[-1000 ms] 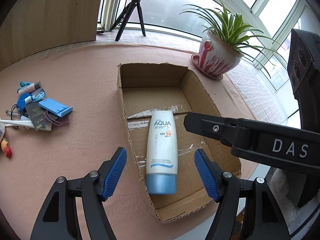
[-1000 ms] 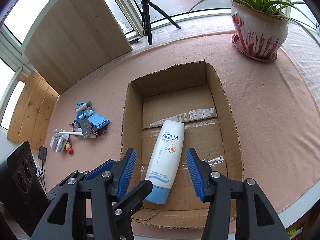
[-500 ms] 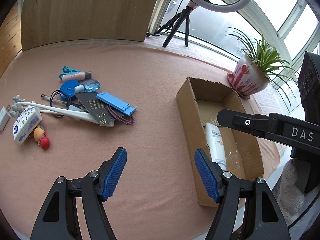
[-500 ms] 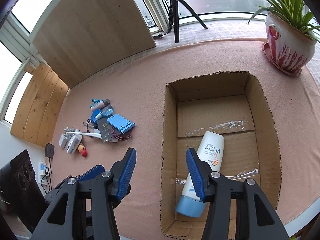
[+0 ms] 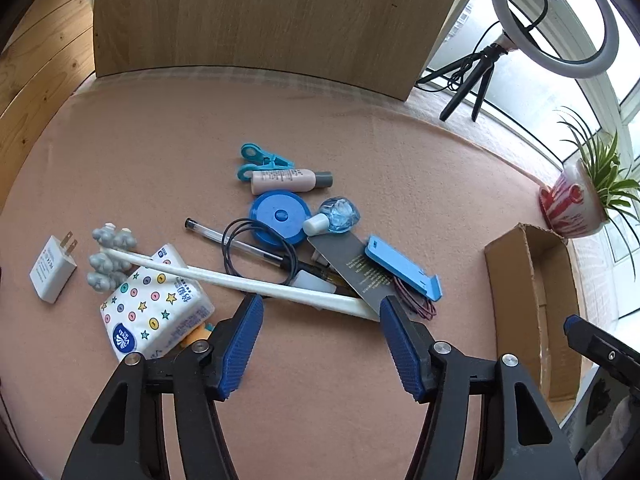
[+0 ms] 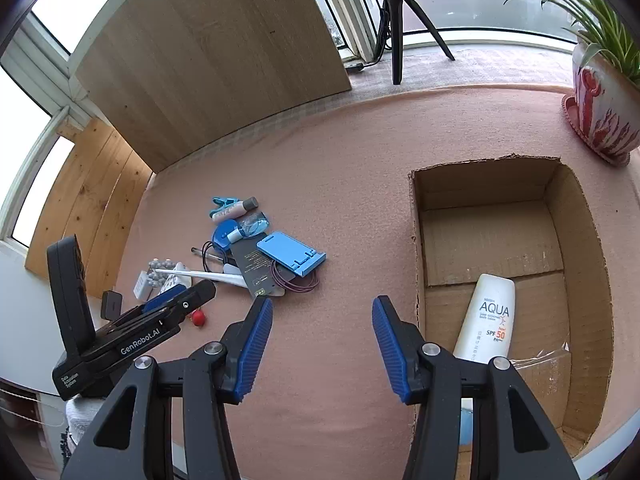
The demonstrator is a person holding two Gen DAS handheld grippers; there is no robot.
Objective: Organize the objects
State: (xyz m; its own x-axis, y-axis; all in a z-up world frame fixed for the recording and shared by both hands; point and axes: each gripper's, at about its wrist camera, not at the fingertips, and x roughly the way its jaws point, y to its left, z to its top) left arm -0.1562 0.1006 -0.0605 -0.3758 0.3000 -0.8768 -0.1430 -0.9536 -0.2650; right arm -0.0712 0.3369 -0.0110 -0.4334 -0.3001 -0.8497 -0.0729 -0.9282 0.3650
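A pile of small objects lies on the pink table cover: a blue phone stand point(image 5: 404, 268) point(image 6: 290, 258), a long white stick point(image 5: 240, 282), a tissue pack point(image 5: 156, 306), a blue round case point(image 5: 278, 216), a small pink bottle point(image 5: 290, 180) and a white charger point(image 5: 52, 268). My left gripper point(image 5: 320, 336) is open and empty, just in front of the pile. The cardboard box point(image 6: 584, 240) point(image 5: 516, 280) holds a white AQUA sunscreen tube point(image 6: 490, 320). My right gripper point(image 6: 320, 340) is open and empty, above the cover left of the box.
A potted plant point(image 6: 600, 112) point(image 5: 576, 204) stands beyond the box at the right. A wooden board point(image 5: 260, 16) leans at the table's back edge. A ring light on a tripod point(image 5: 500, 40) stands behind it. The table's front edge runs just right of the box.
My left gripper has swung left from over the box to the pile of small objects. My right gripper has also shifted left, off the box. The sunscreen tube stays in the box.
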